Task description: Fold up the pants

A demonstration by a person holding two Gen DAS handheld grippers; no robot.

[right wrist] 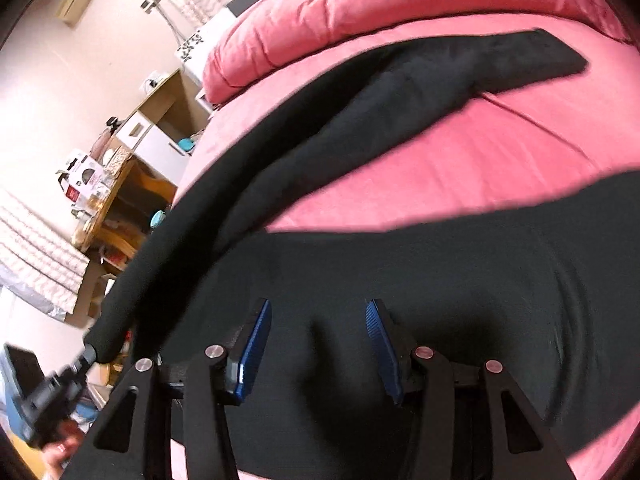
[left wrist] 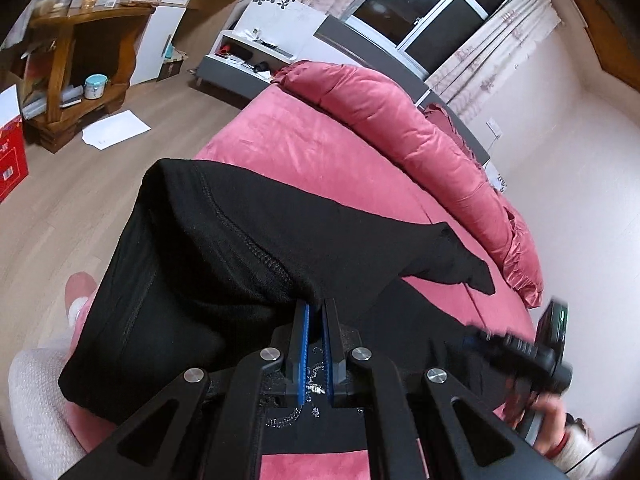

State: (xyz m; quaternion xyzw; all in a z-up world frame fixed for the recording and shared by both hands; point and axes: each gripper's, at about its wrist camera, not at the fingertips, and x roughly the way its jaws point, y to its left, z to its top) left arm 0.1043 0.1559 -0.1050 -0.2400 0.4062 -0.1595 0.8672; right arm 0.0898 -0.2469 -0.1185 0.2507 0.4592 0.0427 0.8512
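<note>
While my left gripper (left wrist: pixel 317 308) pinches a lifted fold of the black pants (left wrist: pixel 224 248), they sprawl across the pink bed (left wrist: pixel 304 136).
My right gripper (right wrist: pixel 318 344) hovers with jaws apart over flat cloth; only its view shows one leg stretching far toward the rolled duvet (right wrist: pixel 360 4), while the left view shows stitched seams.

Black pants (right wrist: pixel 400 300) cut off at right edge; blurred right claw (left wrist: pixel 476 338).

We see our right gripper (right wrist: pixel 318 344), its blue fingers spread apart, above black pants (right wrist: pixel 400 300) lying on a pink bed (right wrist: pixel 460 160).
</note>
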